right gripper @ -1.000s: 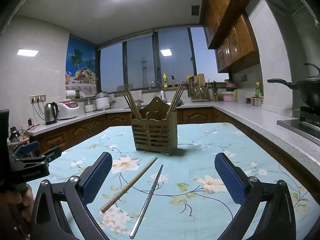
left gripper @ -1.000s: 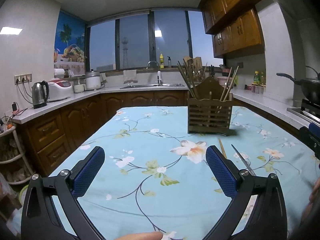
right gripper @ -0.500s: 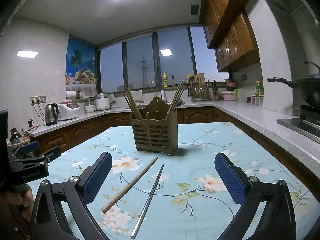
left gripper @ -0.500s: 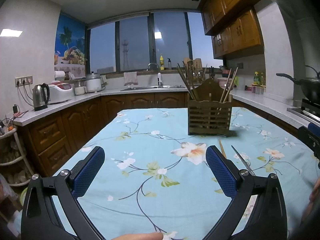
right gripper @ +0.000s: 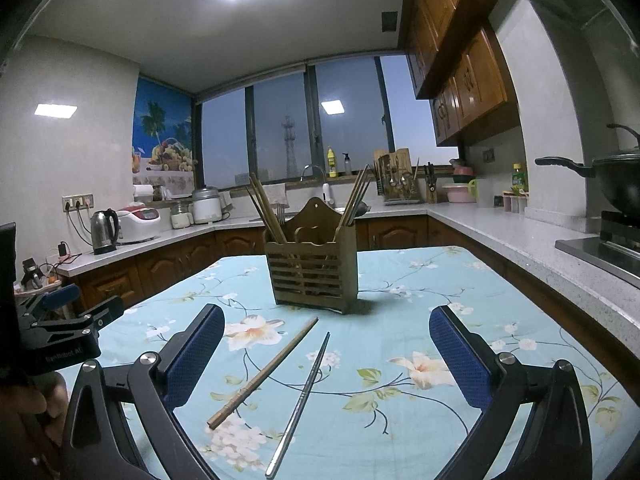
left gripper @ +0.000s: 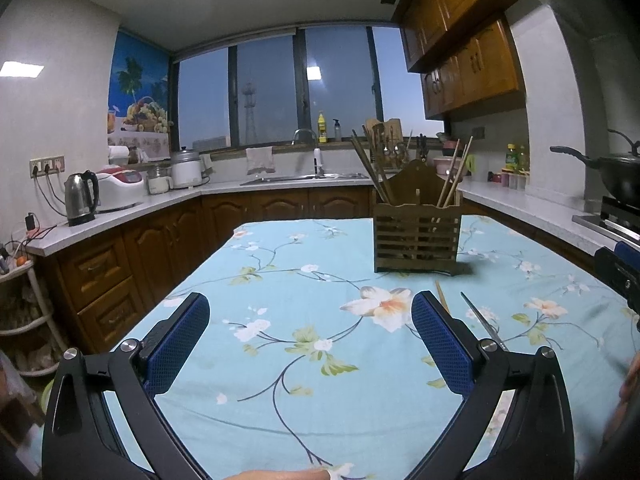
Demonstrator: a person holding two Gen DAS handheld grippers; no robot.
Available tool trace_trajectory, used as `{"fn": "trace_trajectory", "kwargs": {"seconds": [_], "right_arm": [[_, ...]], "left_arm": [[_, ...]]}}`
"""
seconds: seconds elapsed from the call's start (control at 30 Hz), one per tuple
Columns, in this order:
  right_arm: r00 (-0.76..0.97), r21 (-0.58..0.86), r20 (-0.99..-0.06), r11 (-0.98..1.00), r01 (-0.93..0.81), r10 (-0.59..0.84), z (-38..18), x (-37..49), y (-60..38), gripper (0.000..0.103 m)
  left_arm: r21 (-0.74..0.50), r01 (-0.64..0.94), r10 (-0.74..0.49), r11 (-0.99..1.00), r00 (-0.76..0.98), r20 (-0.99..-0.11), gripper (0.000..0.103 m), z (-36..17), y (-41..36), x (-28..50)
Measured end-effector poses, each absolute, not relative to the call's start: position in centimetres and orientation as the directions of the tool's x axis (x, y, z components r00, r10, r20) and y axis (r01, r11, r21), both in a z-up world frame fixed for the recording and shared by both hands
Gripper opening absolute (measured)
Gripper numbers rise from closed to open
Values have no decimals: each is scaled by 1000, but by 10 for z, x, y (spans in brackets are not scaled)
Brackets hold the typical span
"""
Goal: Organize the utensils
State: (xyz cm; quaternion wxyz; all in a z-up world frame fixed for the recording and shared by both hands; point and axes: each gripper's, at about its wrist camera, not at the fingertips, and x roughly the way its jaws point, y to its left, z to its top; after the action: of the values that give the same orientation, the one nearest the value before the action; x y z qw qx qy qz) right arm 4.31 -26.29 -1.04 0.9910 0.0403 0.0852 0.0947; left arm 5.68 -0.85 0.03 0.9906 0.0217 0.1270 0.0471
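A slatted wooden utensil holder (right gripper: 311,270) (left gripper: 416,238) stands on the floral tablecloth with chopsticks sticking out of it. In front of it lie a wooden chopstick (right gripper: 262,374) and a metal chopstick (right gripper: 300,398), side by side on the cloth. My right gripper (right gripper: 326,344) hovers open just above and short of them, with nothing between its blue pads. My left gripper (left gripper: 310,330) is open over bare cloth to the left; the wooden chopstick (left gripper: 441,300) and the metal chopstick (left gripper: 480,322) peek out beside its right finger.
The table (left gripper: 280,264) wears a light blue flowered cloth. Brown cabinets and white counters wrap around it, with a kettle (left gripper: 81,198) and rice cooker at left, a sink under the window, and a black wok (right gripper: 616,178) on the stove at right.
Both grippers have barely moved; the left view has drifted slightly toward the holder. Both stay open and the chopsticks lie where they were.
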Motion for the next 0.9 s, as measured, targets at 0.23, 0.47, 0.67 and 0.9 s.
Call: {"fn": "trace_trajectory", "kwargs": {"seconds": [0.23,0.47,0.67,0.9], "right_arm": [[967,98,-161,979,-181,195,-9,42,-261,103],[967,101,-161,978,-181,196,-10,43,-262,103],[966,105,-163,978,-183,198,-7,44,-260,103],[965,109,-168,976,-186,202,-3,44,-252,103]], "left_arm": [[52,-81,92,995,960,-264,103,-1,-10,58],[61,-89,101,994,961,-257,103,-1,-11,58],[59,-77,90,995,961,-262,103,-2,-10,59],[61,-68,81,996,961,-265,103,-4,-12,59]]}}
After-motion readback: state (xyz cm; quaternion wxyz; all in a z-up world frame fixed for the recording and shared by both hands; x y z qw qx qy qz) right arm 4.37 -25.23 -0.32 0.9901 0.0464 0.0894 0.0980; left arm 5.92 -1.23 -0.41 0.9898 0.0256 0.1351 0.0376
